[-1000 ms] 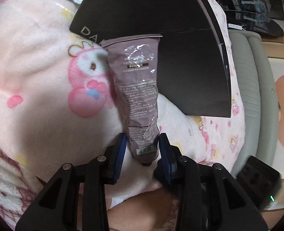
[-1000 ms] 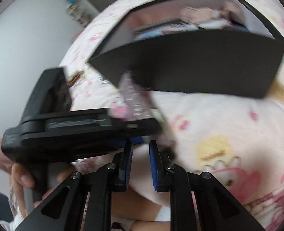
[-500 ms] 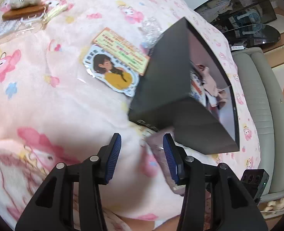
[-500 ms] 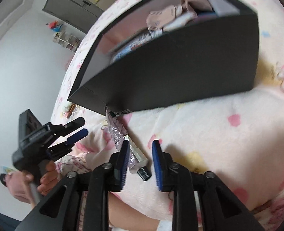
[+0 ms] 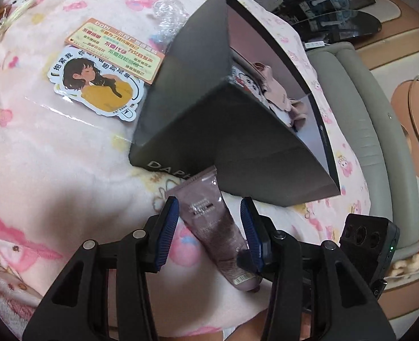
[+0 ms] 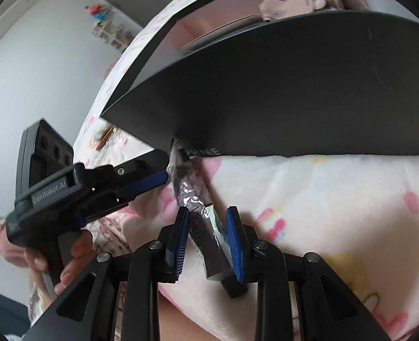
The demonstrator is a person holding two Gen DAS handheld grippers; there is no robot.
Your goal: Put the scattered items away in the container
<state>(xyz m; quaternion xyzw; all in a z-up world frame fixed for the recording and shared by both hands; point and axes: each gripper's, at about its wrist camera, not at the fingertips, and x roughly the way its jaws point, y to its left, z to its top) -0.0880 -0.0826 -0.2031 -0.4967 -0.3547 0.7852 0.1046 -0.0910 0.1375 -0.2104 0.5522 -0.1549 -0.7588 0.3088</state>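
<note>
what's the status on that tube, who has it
Left hand-held gripper open around tube. Right hand-held gripper open astride its cap end. Tube on blanket, tip against box.

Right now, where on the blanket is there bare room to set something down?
Free: the pink blanket below the girl sticker, left of the black box. Crowded: the box's near corner, where the mauve tube lies between both grippers.

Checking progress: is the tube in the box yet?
Out. The tube lies on the blanket, its far end against the box's outer wall.
</note>
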